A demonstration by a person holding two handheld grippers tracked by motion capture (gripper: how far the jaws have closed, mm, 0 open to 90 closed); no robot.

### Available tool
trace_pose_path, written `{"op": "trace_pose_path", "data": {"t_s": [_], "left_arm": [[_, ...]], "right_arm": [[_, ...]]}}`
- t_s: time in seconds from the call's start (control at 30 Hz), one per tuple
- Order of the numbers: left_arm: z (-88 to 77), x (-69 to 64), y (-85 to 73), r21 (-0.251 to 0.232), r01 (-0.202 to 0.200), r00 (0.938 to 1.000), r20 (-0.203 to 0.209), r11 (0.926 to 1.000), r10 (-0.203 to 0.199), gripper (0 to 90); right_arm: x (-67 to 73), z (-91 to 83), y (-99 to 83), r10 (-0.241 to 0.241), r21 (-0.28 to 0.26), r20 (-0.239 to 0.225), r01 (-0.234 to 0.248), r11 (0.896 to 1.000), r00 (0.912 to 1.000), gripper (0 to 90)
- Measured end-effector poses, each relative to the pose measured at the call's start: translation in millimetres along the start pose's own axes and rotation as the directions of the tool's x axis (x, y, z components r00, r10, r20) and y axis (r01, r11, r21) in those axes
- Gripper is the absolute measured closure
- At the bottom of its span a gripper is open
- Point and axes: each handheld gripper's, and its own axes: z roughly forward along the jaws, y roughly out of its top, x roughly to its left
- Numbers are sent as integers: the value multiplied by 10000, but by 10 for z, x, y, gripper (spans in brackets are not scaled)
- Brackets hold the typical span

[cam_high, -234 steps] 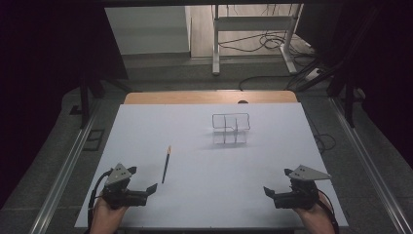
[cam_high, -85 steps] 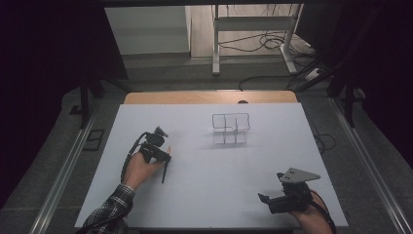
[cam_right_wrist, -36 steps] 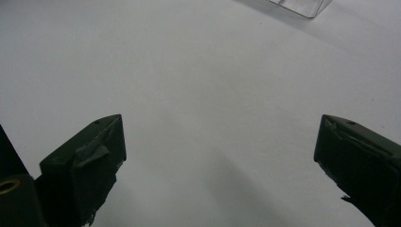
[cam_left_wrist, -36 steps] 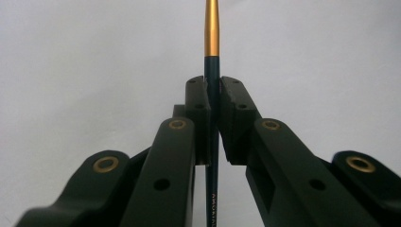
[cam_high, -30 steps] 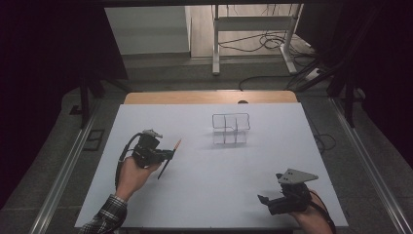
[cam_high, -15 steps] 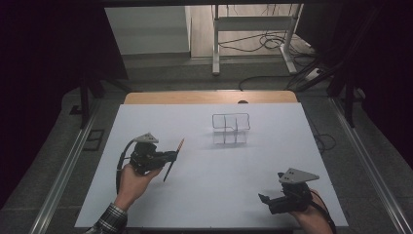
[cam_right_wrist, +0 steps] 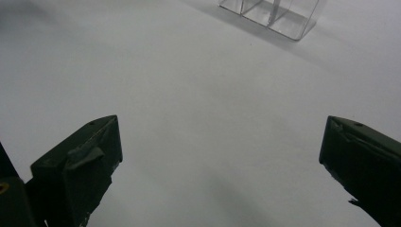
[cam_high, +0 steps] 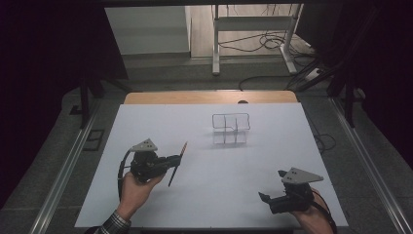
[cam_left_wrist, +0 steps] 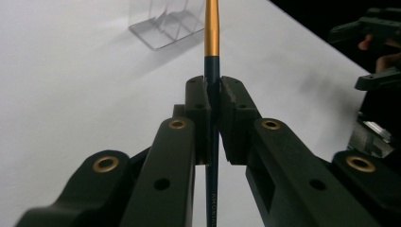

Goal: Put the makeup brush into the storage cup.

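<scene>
Toward the left part of the white-topped table (cam_high: 146, 204), I am holding my left gripper (cam_high: 171, 162) lifted off the surface, its jaws clamped together on a thin paintbrush with a dark blue shaft and a gold-orange metal band (cam_high: 177, 158). From the high view the brush is slanting, its upper end leaning toward the table's far edge and its lower end pointing toward the near edge, with its thin shadow lying on the white below. That view is too small to tell how the pads meet the shaft. The left gripper view is settling that: the dark shaft (cam_left_wrist: 211, 101) is running straight up between the two black pads, pinched at about its middle, the gold band rising above them and pale lettering showing on the stretch below.

Near the table's middle, toward the far edge, the clear plastic organiser box with dividers (cam_high: 231, 128) is standing well apart from the brush. In the left gripper view its near corner (cam_left_wrist: 163, 30) is showing beyond the brush.

By the near right corner my right gripper (cam_high: 263, 198) is resting low in my hand. Its own view is showing the jaws spread wide apart with bare white table between them, and a corner of the clear box (cam_right_wrist: 274, 14) at the top.
</scene>
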Motion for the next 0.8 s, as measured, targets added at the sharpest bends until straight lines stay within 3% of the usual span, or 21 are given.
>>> {"op": "trace_pose_path", "data": {"t_s": [0.23, 0.5, 0.8], "left_arm": [[-2, -132, -68, -466, -245, 9988, 415, 9986, 265, 834], [35, -266, -117, -726, -455, 9958, 758, 9963, 510, 834], [84, -390, -152, -751, -738, 9916, 1007, 9944, 812, 834]], "right_arm": [[31, -5, 37, 126, -137, -335, -131, 9998, 9994, 11], [34, -10, 91, 745, -176, -643, -758, 9970, 9951, 13], [67, -14, 177, 491, -703, -621, -534, 9961, 9969, 0]]}}
